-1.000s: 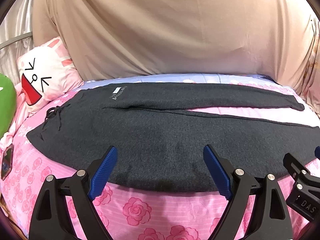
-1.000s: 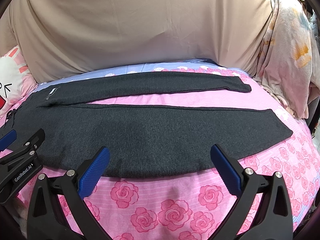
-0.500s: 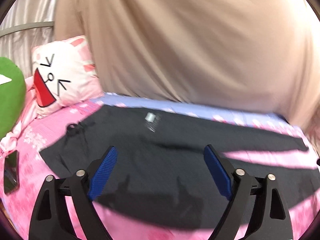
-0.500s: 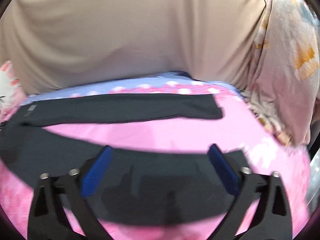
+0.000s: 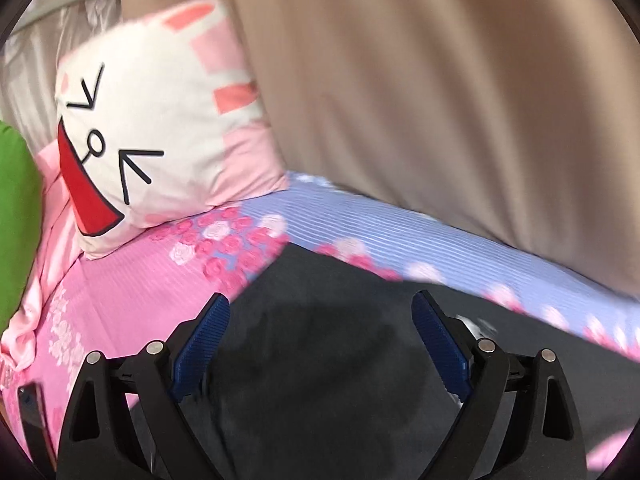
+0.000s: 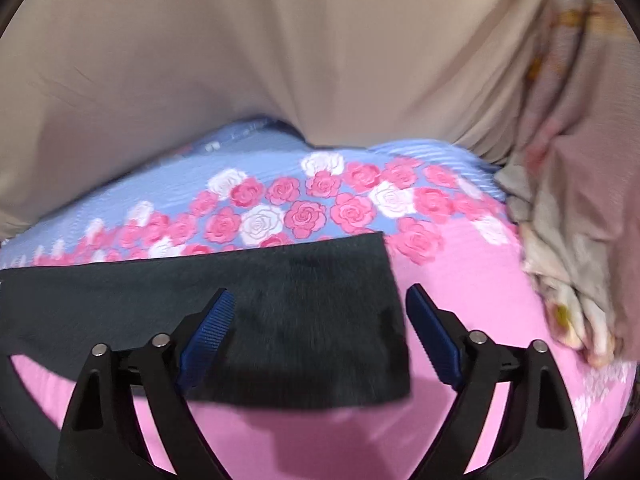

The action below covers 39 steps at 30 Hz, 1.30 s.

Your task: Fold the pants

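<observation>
Dark grey pants lie flat on a pink rose-print bed. In the left wrist view my left gripper [image 5: 320,332] is open just above the pants' waist corner [image 5: 320,312], near the far-left end. In the right wrist view my right gripper [image 6: 320,320] is open over the cuff end of the far pant leg [image 6: 312,288]; the cuff's right edge lies between the two blue pads [image 6: 208,332]. Neither gripper holds any cloth.
A white and pink cartoon-face pillow [image 5: 152,120] and a green cushion [image 5: 16,216] sit left of the waist. A beige draped sheet [image 6: 280,48] hangs behind the bed. Crumpled floral fabric [image 6: 560,240] lies at the right. The bedsheet [image 6: 360,200] is blue at its far edge.
Both grippers have moved forward and apart, from the near edge of the pants: the left to the far waist corner, the right to the far leg's cuff. Both stay open.
</observation>
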Motion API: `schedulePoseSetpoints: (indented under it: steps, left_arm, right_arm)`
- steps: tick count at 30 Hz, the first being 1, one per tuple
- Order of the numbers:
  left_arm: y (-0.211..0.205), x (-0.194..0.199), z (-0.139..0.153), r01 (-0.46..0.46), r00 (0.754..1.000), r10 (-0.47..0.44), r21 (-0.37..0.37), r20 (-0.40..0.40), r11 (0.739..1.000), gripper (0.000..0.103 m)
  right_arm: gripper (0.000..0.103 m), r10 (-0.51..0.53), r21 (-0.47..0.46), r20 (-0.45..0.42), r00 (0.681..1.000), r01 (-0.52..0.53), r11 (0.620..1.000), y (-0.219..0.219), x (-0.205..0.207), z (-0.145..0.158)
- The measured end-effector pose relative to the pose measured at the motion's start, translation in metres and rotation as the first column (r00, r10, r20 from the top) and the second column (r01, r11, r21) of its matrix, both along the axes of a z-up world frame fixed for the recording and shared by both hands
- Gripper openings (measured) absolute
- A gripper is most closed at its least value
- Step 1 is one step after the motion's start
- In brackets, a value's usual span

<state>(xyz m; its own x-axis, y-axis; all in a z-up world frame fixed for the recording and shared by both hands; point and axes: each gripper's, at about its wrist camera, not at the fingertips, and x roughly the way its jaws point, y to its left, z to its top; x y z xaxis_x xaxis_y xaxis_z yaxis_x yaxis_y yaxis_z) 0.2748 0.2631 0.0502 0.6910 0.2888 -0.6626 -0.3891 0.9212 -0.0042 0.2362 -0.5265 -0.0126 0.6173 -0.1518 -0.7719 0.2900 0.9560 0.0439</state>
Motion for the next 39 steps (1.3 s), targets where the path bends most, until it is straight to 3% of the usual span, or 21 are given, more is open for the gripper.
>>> schedulePoseSetpoints:
  steps: [5,8,10,11,12,14,20,27,30,33,34,35,37,39]
  left_arm:
    - [0.041,0.069,-0.044,-0.062,0.985,0.041,-0.124,-0.166,0.99,0.09]
    - [0.062,0.092,-0.074,-0.14,0.965,0.1,-0.154,-0.241,0.978,0.09]
    - [0.063,0.097,-0.075,-0.151,0.967,0.122,-0.117,-0.225,0.982,0.078]
    - [0.062,0.099,-0.072,-0.146,0.969,0.121,-0.104,-0.218,0.984,0.059]
    - [0.06,0.098,-0.069,-0.134,0.97,0.111,-0.097,-0.216,0.986,0.039]
    - [0.057,0.094,-0.062,-0.102,0.975,0.076,-0.116,-0.208,0.988,0.025]
    - [0.056,0.019,0.001,-0.025,1.0,0.022,-0.135,-0.019,0.99,0.023]
    - [0.055,-0.107,0.062,0.084,0.991,-0.067,-0.152,0.116,0.985,0.022]
    - [0.052,-0.154,0.056,0.08,0.992,-0.066,-0.131,0.109,0.988,0.022]
    - [0.062,-0.189,0.029,0.06,0.998,-0.056,-0.142,0.035,0.988,0.025]
    - [0.066,-0.199,0.016,0.057,0.998,-0.056,-0.17,0.01,0.984,0.034]
    - [0.07,-0.209,0.008,0.049,0.999,-0.049,-0.202,0.005,0.978,0.038]
    - [0.076,-0.23,-0.003,0.023,1.0,-0.017,-0.272,0.026,0.962,0.04]
    - [0.078,-0.245,-0.003,0.035,0.998,-0.011,-0.354,0.069,0.935,0.057]
  right_arm:
    - [0.097,-0.007,-0.012,-0.045,0.999,0.007,1.0,-0.002,0.028,-0.022]
    - [0.094,0.0,0.016,-0.03,1.0,0.0,1.0,-0.004,0.03,-0.022]
    - [0.08,0.013,0.017,-0.019,1.0,-0.013,1.0,-0.001,0.029,-0.021]
    - [0.067,0.019,0.014,-0.017,1.0,-0.019,1.0,0.001,0.028,-0.019]
    - [0.037,0.034,0.036,-0.008,0.999,-0.034,0.999,0.003,0.026,-0.016]
    - [0.005,0.036,0.05,0.01,0.999,-0.036,0.998,0.007,0.021,-0.009]
    - [0.005,0.045,0.009,0.114,0.992,-0.047,0.999,0.025,-0.028,0.027]
    - [0.005,0.118,-0.017,0.23,0.966,-0.117,0.993,0.043,-0.131,0.063]
    - [0.005,0.134,-0.039,0.223,0.966,-0.128,0.991,0.05,-0.171,0.055]
    - [0.007,0.13,-0.012,0.177,0.976,-0.13,0.991,0.049,-0.202,0.034]
    - [0.01,0.121,0.006,0.161,0.98,-0.123,0.992,0.047,-0.209,0.029]
    - [0.014,0.102,0.015,0.148,0.984,-0.105,0.994,0.046,-0.216,0.023]
    - [0.032,0.069,0.026,0.148,0.987,-0.073,0.997,0.046,-0.234,0.02]
    - [0.072,0.04,0.032,0.193,0.98,-0.047,0.998,0.052,-0.256,0.028]
